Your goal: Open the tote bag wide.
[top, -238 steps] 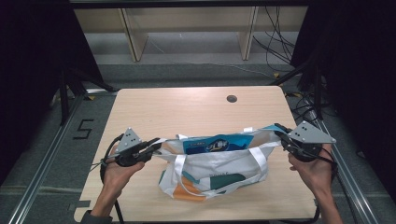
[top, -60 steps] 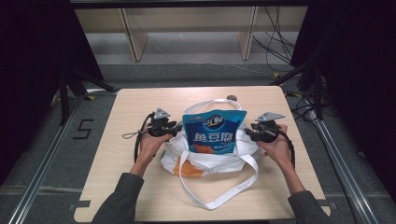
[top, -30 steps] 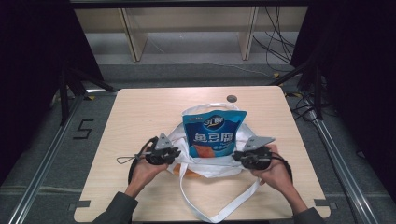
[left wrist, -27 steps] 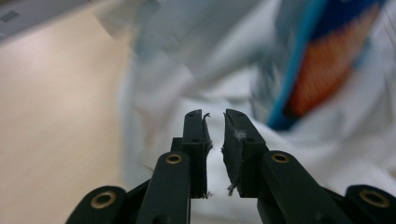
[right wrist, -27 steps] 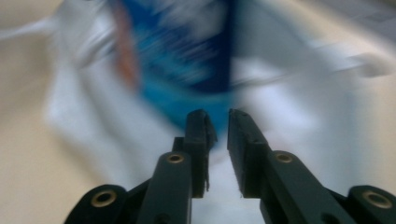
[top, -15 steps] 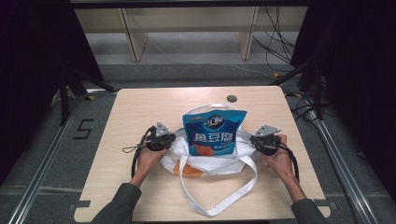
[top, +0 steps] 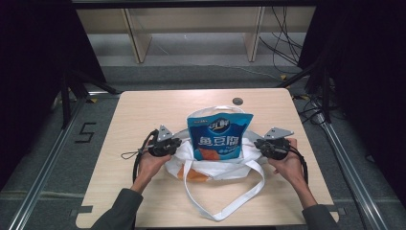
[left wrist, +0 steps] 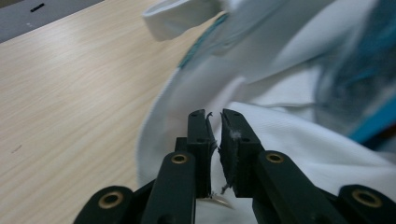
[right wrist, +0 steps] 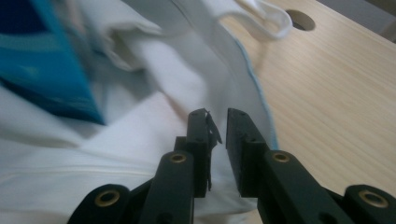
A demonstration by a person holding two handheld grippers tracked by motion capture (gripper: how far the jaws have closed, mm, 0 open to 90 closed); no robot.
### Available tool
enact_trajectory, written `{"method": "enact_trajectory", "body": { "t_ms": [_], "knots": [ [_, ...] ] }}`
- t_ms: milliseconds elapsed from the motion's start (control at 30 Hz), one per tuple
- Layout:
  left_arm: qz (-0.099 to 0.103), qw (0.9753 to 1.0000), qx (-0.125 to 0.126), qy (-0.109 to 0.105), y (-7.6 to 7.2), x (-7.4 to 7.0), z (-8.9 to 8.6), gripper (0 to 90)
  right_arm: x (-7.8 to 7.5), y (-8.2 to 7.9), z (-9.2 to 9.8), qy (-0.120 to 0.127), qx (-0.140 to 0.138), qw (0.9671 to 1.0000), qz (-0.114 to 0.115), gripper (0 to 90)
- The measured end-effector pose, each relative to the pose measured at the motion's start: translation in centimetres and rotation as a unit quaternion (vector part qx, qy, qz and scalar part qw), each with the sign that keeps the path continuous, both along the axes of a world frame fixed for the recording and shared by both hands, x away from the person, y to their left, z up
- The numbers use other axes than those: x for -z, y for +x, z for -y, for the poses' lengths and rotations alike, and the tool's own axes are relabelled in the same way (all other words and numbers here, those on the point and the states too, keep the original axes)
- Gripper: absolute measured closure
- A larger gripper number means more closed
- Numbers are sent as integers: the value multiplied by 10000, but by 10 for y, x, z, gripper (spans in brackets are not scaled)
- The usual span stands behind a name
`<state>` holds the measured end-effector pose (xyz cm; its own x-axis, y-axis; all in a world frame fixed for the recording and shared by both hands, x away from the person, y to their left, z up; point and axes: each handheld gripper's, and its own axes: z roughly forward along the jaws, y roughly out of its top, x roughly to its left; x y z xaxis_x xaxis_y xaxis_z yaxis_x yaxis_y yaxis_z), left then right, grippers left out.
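High view: my left gripper (top: 168, 145) sits at the left edge of the white tote bag (top: 215, 165), my right gripper (top: 268, 146) at its right edge, both low on the wooden table (top: 143, 115). Blue snack pouch (top: 219, 136) stands upright in the bag, top sticking out well above the slumped fabric. One long white strap (top: 225, 201) loops out toward the near edge of the table. Small dark hole (top: 237, 101) in the tabletop just beyond the bag, far side. My hands hold both tools from the near side, cables trailing off each.

Left gripper view: my jaws stand a narrow slit apart, white bag cloth (left wrist: 299, 140) right under and behind them, a few threads caught at the pads. Can't tell if any fabric is actually pinched in the gap. Blue pouch (left wrist: 369, 74) blurred at far right, bare table (left wrist: 70, 93) to the left, a strap end (left wrist: 177, 16) at the top.

Right gripper view: jaws a small gap apart, nothing visibly clamped, bag fabric (right wrist: 154, 121) beneath and to the left. Pouch (right wrist: 42, 56) blue at upper left. Bag rim runs past the right jaw, table (right wrist: 336, 93) right of it, strap loop (right wrist: 261, 16) and the hole (right wrist: 301, 19) up top.
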<state>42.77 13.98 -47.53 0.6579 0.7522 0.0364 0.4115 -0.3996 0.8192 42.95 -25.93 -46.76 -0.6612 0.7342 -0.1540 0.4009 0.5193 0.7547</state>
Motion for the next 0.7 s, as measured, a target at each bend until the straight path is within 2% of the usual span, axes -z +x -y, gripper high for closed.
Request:
{"method": "enact_trajectory", "body": {
  "t_ms": [33,67,100,133,167,200,233,267,300,333,400,433,467,500,533,567,600,633,667,700],
  "knots": [
    [-24,10000,74,4,-6,-2,0,827,-2,-5,-1,67,-78,9999,-124,803],
    [-33,9999,167,-21,-11,-2,-1,837,-3,-10,-3,86,-151,9997,-145,809],
    [-173,9995,232,-116,-16,0,0,844,-4,-14,-5,100,-260,9994,-188,821],
    [-367,9987,347,-116,-25,7,3,856,-5,-23,-10,149,-466,9981,-373,850],
    [-367,9987,347,-116,-25,7,3,863,-5,-23,-10,149,-466,9981,-373,850],
    [-378,9985,366,140,-28,14,6,863,0,-27,-16,-182,-554,9970,-512,867],
    [-453,9975,446,324,-29,22,9,863,0,-27,-16,-182,-554,9970,-512,867],
    [-564,9969,431,336,-29,31,13,871,6,-26,-19,-331,-563,9958,-642,872],
    [-589,9969,406,331,-27,36,14,877,13,-24,-21,-403,-551,9949,-747,881],
    [-650,9969,365,242,-25,36,14,891,20,-23,-23,-382,-510,9947,-801,891],
    [-616,9972,338,260,-21,37,14,891,26,-19,-25,-321,-458,9950,-826,900],
    [-588,9976,289,210,-20,38,15,892,26,-17,-26,-410,-474,9950,-783,900],
    [-570,9973,323,318,-18,39,14,893,27,-17,-28,-413,-440,9954,-745,900],
    [-555,9978,259,244,-18,39,16,893,27,-17,-28,-413,-440,9954,-745,900],
    [-526,9978,265,311,-17,39,16,892,27,-16,-28,-444,-416,9952,-768,900],
    [-468,9982,215,312,-15,40,18,893,28,-14,-29,-431,-419,9963,-621,900],
    [-458,9979,239,392,-13,39,18,892,28,-12,-29,-445,-382,9962,-650,900],
    [-436,9983,154,342,-11,40,19,892,28,-11,-30,-456,-324,9962,-665,900],
    [-388,9986,116,342,-9,40,19,892,29,-8,-30,-423,-305,9969,-586,900],
    [-332,9983,112,459,-5,40,19,892,30,-6,-31,-371,-258,9974,-560,900]
  ]
}}
